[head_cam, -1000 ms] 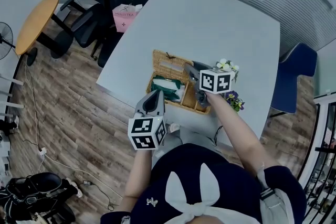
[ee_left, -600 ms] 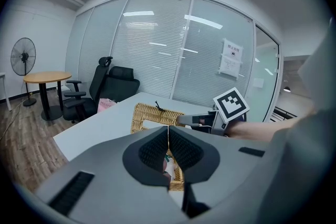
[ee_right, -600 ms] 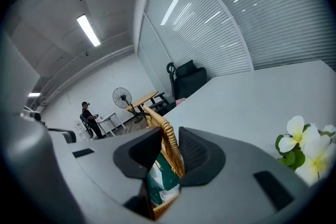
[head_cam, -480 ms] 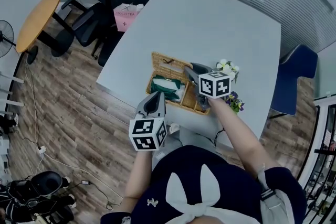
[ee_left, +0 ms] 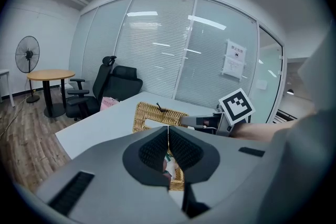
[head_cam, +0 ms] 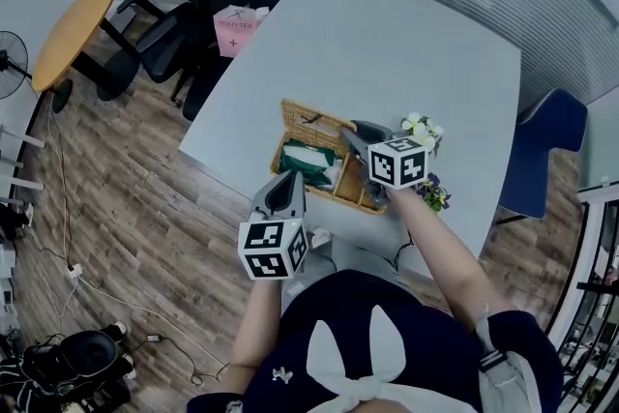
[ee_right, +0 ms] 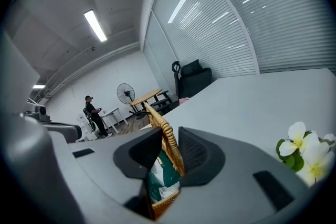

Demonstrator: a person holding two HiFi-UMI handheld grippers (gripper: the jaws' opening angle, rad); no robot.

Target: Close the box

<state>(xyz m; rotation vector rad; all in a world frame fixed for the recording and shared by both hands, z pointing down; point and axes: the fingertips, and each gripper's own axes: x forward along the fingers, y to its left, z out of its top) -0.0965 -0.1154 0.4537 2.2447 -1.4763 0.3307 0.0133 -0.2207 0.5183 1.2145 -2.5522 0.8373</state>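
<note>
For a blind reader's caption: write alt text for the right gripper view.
The right tongs are shut on the edge of a raised wicker lid, with a green packet in the box below. A grey table with white flowers stretches toward office blinds.

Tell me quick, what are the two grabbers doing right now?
Left gripper: shut, nothing between its jaws.
Right gripper: closed on the edge of the wicker box.

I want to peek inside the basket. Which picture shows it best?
The head view: the whole wicker basket lies open from above, green packet inside. The left gripper view shows mostly its lid side-on; the right gripper view, only a close strip of rim.
</note>
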